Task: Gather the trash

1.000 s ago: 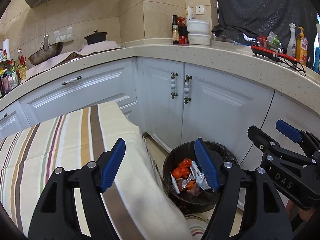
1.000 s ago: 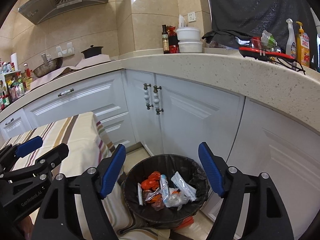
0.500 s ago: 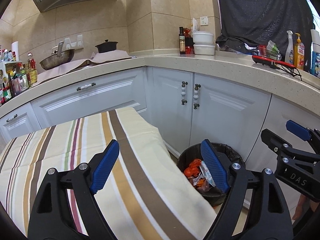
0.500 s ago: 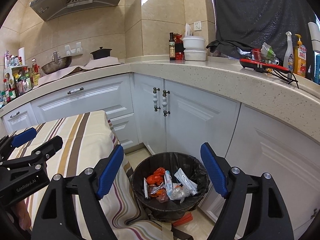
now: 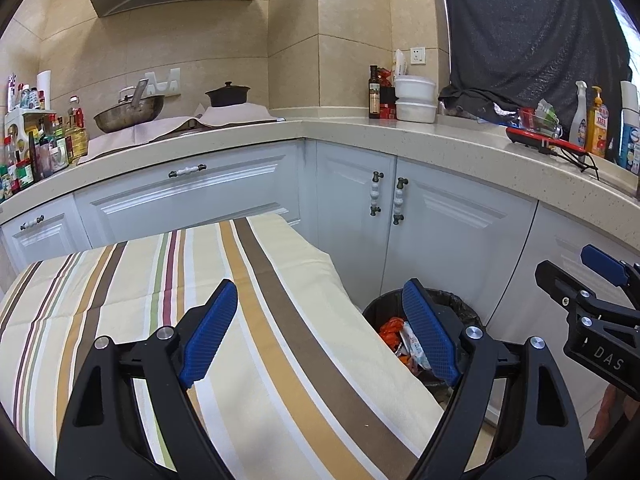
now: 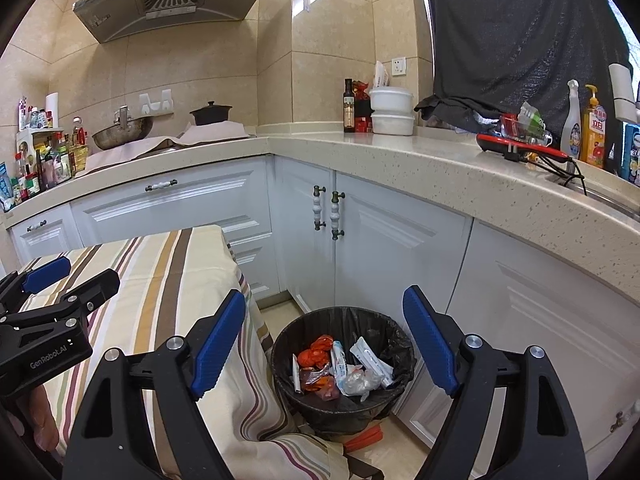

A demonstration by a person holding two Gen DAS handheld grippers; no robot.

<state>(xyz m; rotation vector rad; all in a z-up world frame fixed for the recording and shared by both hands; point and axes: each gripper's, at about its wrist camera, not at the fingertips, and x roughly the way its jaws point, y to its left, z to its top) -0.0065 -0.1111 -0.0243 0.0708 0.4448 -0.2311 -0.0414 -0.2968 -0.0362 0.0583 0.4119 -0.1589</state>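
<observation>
A black-lined trash bin [image 6: 304, 332] stands on the floor by the white cabinets, holding orange and white wrappers [image 6: 340, 368]. It also shows in the left wrist view [image 5: 460, 308], partly behind my finger. My left gripper [image 5: 320, 336] is open and empty above the striped tablecloth [image 5: 280, 360]. My right gripper [image 6: 324, 340] is open and empty, above and in front of the bin. Each gripper shows at the edge of the other's view: the right one [image 5: 600, 280], the left one [image 6: 52, 280].
White cabinets [image 6: 400, 240] curve around the corner under a speckled counter [image 6: 440, 168]. On the counter are bottles [image 6: 592, 128], white containers [image 6: 391, 110], a pot [image 6: 210, 114] and a wok [image 6: 122, 132]. An orange object [image 6: 362, 438] lies on the floor by the bin.
Both grippers have drawn back and risen; the bin looks smaller and farther. The left gripper now sits over the tablecloth, more to the left. Both stay open and empty.
</observation>
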